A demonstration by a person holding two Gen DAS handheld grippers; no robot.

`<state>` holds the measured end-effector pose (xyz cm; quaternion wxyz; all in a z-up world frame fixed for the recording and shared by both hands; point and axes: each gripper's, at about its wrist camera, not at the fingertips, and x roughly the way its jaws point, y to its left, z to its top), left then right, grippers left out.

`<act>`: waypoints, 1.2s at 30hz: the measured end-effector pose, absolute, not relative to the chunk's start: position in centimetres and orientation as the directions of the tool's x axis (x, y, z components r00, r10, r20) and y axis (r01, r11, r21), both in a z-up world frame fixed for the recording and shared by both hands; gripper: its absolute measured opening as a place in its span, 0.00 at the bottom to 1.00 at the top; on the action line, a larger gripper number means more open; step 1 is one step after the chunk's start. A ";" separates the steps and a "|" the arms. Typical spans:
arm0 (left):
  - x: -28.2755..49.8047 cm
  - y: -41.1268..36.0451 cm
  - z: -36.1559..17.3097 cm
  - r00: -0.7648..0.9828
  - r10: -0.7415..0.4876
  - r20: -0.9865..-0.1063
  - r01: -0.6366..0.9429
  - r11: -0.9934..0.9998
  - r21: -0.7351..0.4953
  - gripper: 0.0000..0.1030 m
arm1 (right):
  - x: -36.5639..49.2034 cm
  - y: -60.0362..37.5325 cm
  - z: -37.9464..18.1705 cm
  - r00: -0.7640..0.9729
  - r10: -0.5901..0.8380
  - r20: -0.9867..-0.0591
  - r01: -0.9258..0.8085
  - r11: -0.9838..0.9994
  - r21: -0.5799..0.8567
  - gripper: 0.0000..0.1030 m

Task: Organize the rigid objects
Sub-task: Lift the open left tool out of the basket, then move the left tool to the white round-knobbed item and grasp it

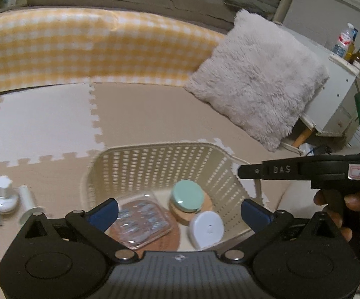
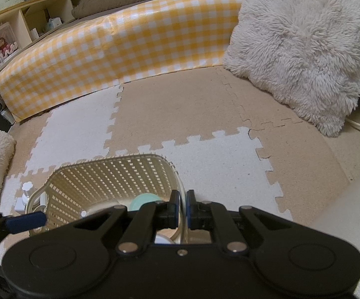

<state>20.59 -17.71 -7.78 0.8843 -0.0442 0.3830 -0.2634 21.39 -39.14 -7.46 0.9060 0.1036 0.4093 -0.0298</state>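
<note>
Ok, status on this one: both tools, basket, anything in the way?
Left tool open, empty, above basket. Right tool shut on basket rim. Mint-lidded jar, clear case, white disc inside. Bottle outside; nothing blocking.

Both wrist views look steeply down, close over 1 shared, perhaps blurred basket (image 1: 155,164).

Foam puzzle-mat floor (image 1: 142,114): lattice basket (image 1: 155,164) at 6 o'clock; small white bottles (image 1: 4,195) at 8; fluffy cushion (image 1: 257,74) at 2.
</note>
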 end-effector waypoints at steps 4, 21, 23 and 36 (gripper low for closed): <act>19.9 -15.5 -7.0 0.604 -0.499 -0.622 0.425 0.861 -0.278 1.00 | 21.4 -39.2 -7.5 0.662 0.027 -0.749 0.139 0.978 0.158 0.06; 19.0 -6.9 -6.9 0.766 -0.285 -0.576 0.224 0.959 -0.175 1.00 | 21.4 -39.1 -7.3 0.660 0.021 -0.751 0.140 0.979 0.150 0.06; 19.3 -5.9 -7.6 0.773 -0.252 -0.582 0.191 0.967 -0.166 1.00 | 21.4 -39.1 -7.3 0.660 0.020 -0.751 0.140 0.979 0.149 0.06; 22.8 -2.9 -11.0 0.803 -0.178 -0.569 0.142 0.984 -0.107 0.96 | 21.4 -39.1 -7.3 0.661 0.017 -0.751 0.139 0.980 0.144 0.06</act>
